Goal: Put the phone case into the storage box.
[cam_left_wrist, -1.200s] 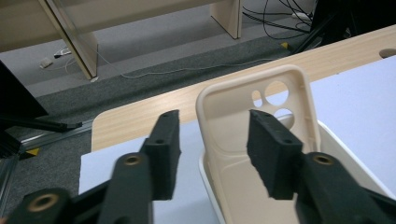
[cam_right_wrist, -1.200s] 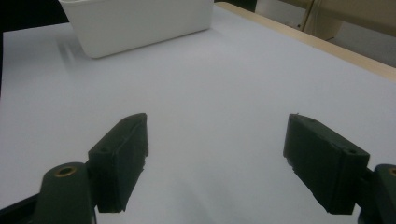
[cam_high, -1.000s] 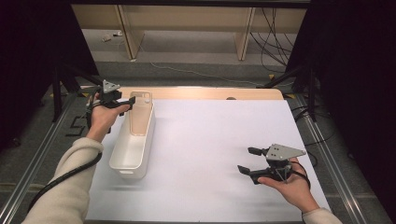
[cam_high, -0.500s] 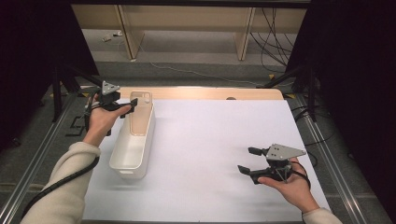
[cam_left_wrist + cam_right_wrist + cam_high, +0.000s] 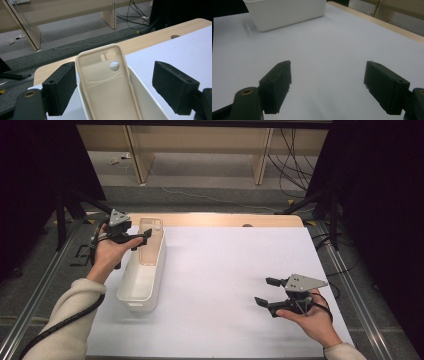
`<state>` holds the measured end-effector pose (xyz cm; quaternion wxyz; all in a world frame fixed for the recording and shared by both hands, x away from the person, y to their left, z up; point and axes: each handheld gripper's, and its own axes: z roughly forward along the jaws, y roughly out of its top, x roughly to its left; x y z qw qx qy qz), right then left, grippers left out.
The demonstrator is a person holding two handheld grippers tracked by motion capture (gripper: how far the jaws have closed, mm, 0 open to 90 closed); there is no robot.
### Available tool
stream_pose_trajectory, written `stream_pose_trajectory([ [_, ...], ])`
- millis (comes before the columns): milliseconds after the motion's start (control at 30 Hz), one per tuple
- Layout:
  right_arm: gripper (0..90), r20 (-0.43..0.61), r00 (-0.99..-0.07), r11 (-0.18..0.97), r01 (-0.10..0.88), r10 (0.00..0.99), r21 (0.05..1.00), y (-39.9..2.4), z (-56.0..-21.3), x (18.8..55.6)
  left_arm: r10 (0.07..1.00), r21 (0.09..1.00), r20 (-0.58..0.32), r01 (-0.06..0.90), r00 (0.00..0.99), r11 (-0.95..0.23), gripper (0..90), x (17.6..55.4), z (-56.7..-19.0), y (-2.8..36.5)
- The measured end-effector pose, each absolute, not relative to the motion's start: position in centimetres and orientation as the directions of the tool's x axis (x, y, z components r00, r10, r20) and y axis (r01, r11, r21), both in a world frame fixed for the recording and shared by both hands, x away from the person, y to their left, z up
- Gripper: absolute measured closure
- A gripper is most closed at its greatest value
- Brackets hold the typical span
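Your left gripper (image 5: 110, 100) has its jaws apart, just opened off the phone case (image 5: 107, 82), which leans between them in the white bin (image 5: 142, 280), untouched. Release looks done; back away next. Your right gripper (image 5: 327, 87) gapes empty over the white sheet (image 5: 225, 285); beyond lie cables (image 5: 290, 165).

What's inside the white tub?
A beige phone case leans inside the white tub, its top poking above the rim, between the left gripper's open fingers, which have just been opening. The tub's floor under the case is hidden.
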<state>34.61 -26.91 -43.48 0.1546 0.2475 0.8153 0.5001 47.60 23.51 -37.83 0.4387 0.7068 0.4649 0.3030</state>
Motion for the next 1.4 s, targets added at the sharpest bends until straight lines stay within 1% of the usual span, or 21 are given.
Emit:
stream_pose_trajectory([
  [167, 23.2, -0.006, -0.828, 0.375, 0.247, 0.561, 0.893, -26.9, -43.5, 34.6, 0.911, 0.913, 0.002, 0.372, 0.413, -0.170, 18.9, 47.0, -37.6, 23.1],
  [233, 23.2, -0.007, -0.828, 0.375, 0.246, 0.560, 0.894, -26.9, -43.4, 34.6, 0.913, 0.914, 0.008, 0.367, 0.409, -0.172, 18.4, 46.6, -37.5, 23.0],
  [400, 23.2, -0.006, -0.830, 0.377, 0.247, 0.558, 0.893, -26.9, -43.4, 34.6, 0.911, 0.919, 0.024, 0.349, 0.412, -0.182, 14.9, 45.9, -37.4, 22.8],
  [467, 23.1, -0.005, -0.829, 0.376, 0.248, 0.559, 0.893, -26.9, -43.4, 34.6, 0.910, 0.922, 0.016, 0.347, 0.414, -0.174, 12.2, 45.7, -37.4, 22.8],
  [700, 23.1, -0.005, -0.830, 0.376, 0.248, 0.558, 0.893, -26.8, -43.4, 34.6, 0.900, 0.921, 0.010, 0.346, 0.435, -0.178, 8.7, 45.0, -37.7, 22.4],
  [933, 23.1, -0.004, -0.829, 0.375, 0.248, 0.559, 0.893, -26.8, -43.4, 34.6, 0.897, 0.924, 0.026, 0.331, 0.442, -0.190, 4.7, 44.0, -37.7, 21.9],
  [1400, 23.1, -0.005, -0.829, 0.375, 0.247, 0.559, 0.894, -26.9, -43.4, 34.6, 0.868, 0.931, 0.022, 0.306, 0.496, -0.198, 3.7, 42.1, -37.9, 20.6],
])
